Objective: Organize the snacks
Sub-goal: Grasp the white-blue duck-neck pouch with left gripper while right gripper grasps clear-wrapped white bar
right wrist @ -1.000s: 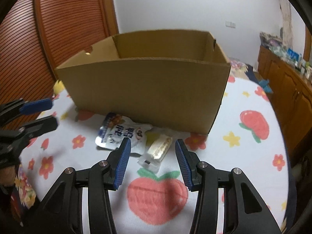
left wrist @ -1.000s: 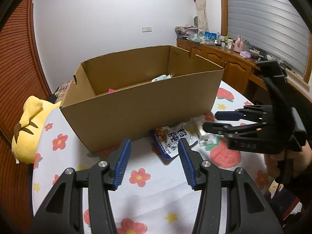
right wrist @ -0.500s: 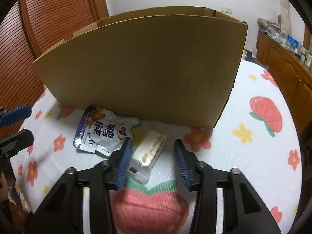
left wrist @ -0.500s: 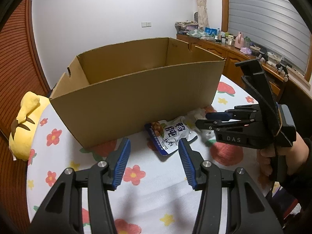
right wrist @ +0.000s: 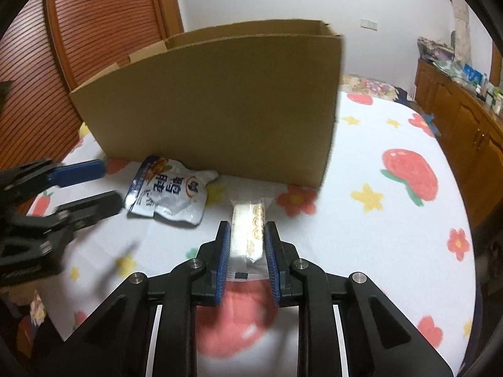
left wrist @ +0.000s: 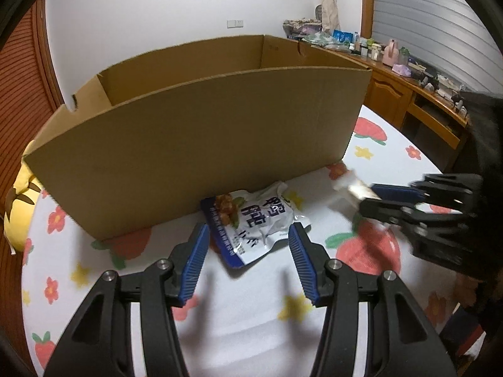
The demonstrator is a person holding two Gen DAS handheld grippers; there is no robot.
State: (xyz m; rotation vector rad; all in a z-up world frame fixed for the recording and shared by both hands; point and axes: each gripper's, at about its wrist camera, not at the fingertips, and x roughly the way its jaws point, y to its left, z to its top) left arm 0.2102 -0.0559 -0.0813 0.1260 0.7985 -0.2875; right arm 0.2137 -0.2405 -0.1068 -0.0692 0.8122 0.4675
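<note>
one snack now gripped: right gripper (right wrist: 245, 248) has just closed on the small wrapped biscuit (right wrist: 248, 231), left gripper (left wrist: 248, 262) open over the white pouch (left wrist: 256, 221), box (left wrist: 195, 144) drop next.

The right gripper (right wrist: 246, 242) pinches a clear-wrapped snack bar (right wrist: 248, 229) before the cardboard box (right wrist: 220, 100).

A white and blue snack pouch (left wrist: 256, 223), lying at lower centre of the left wrist view just in front of a cardboard box (left wrist: 201, 144), carries large dark Chinese characters that read 鸭肫. Smaller print along its blue edge is too small to read. In the right wrist view the same pouch (right wrist: 169, 193) appears at centre left, its characters upside down.
</note>
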